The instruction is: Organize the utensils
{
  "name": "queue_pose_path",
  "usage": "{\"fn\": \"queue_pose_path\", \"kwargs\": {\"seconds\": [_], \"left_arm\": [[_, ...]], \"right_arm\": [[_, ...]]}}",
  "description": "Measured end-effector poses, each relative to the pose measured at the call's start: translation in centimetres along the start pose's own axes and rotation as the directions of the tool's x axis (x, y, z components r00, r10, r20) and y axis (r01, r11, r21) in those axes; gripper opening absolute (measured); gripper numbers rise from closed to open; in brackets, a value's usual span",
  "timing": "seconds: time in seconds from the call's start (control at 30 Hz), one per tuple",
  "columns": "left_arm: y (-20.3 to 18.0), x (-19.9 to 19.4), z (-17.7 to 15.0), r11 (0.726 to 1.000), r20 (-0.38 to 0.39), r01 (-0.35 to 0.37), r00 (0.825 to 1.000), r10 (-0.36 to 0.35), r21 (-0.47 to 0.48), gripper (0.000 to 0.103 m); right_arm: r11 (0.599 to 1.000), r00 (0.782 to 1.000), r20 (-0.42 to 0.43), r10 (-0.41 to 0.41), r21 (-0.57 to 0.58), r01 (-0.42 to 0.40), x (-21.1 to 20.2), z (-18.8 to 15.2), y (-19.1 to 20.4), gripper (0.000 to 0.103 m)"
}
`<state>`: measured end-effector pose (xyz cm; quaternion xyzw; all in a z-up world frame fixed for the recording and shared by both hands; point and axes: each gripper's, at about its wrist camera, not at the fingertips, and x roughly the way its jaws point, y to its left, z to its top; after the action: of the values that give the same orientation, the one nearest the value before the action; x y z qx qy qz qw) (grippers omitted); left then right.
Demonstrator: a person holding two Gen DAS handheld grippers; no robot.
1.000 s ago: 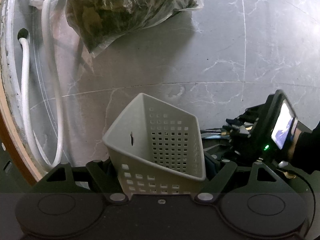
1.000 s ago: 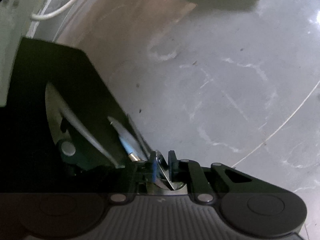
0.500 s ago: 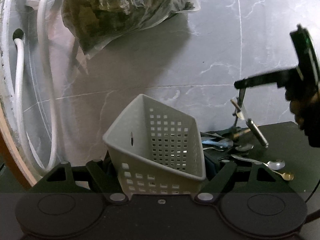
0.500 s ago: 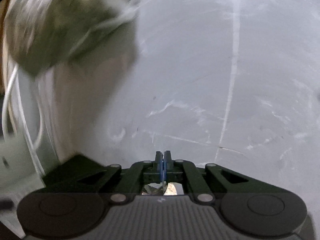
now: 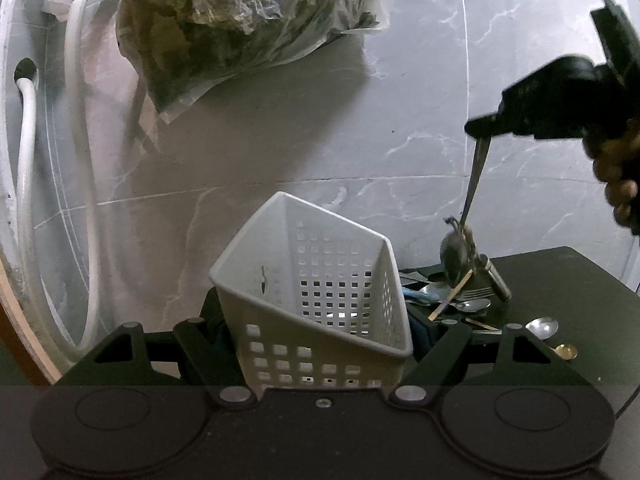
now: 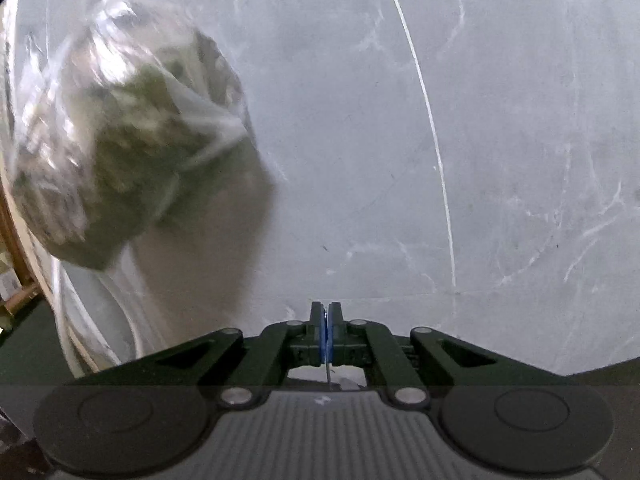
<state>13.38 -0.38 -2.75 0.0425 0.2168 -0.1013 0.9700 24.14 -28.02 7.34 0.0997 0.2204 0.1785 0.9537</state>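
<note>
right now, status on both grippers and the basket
Left gripper clamped on white basket, tilted. Right gripper shut on a spoon hanging bowl-down over the utensil pile. Nothing blocking the basket mouth.

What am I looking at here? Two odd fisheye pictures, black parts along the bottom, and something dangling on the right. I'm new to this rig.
There is no robot: a person holds a two-finger gripper in each hand, and each gripper carries a camera looking forward along its fingers. The black parts at the bottom are the gripper itself.

The left camera's picture shows the left gripper clamped on a tilted white basket. To its right, the right gripper is raised, pinching a spoon by its handle, bowl hanging down. Below it, a pile of cutlery lies on a dark mat.

The right camera's picture shows that gripper's shut fingers, with only a thin metal edge showing between them, and a plastic bag against the grey wall.
</note>
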Motion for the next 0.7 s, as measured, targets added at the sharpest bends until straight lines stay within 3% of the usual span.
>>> {"fn": "queue_pose_path", "kwargs": {"seconds": [0.07,0.47,0.53,0.6,0.7], "left_arm": [[0.1,0.0,0.0,1.0,0.003,0.004,1.0,-0.004,0.001,0.08],[0.4,-0.1,0.0,1.0,0.008,0.026,1.0,-0.026,0.002,0.08],[0.4,-0.1,0.0,1.0,0.01,0.026,1.0,-0.026,-0.001,0.08],[0.3,0.0,0.0,0.999,0.011,0.032,0.999,-0.032,0.005,0.08],[0.4,-0.1,-0.1,0.999,0.012,0.035,0.999,-0.035,0.003,0.08]], "right_arm": [[0.999,1.0,-0.019,0.014,0.033,-0.013,-0.5,0.3,0.0,0.001],[0.997,0.998,0.044,0.041,0.059,-0.043,-4.7,1.6,1.3,0.002],[0.998,1.0,0.006,0.017,-0.068,-0.017,-4.4,1.4,2.6,0.001],[1.0,0.999,-0.034,0.016,0.009,-0.016,-4.3,1.3,1.7,0.001],[1.0,1.0,-0.029,0.012,0.016,-0.011,-5.6,1.8,2.3,0.003]]}}
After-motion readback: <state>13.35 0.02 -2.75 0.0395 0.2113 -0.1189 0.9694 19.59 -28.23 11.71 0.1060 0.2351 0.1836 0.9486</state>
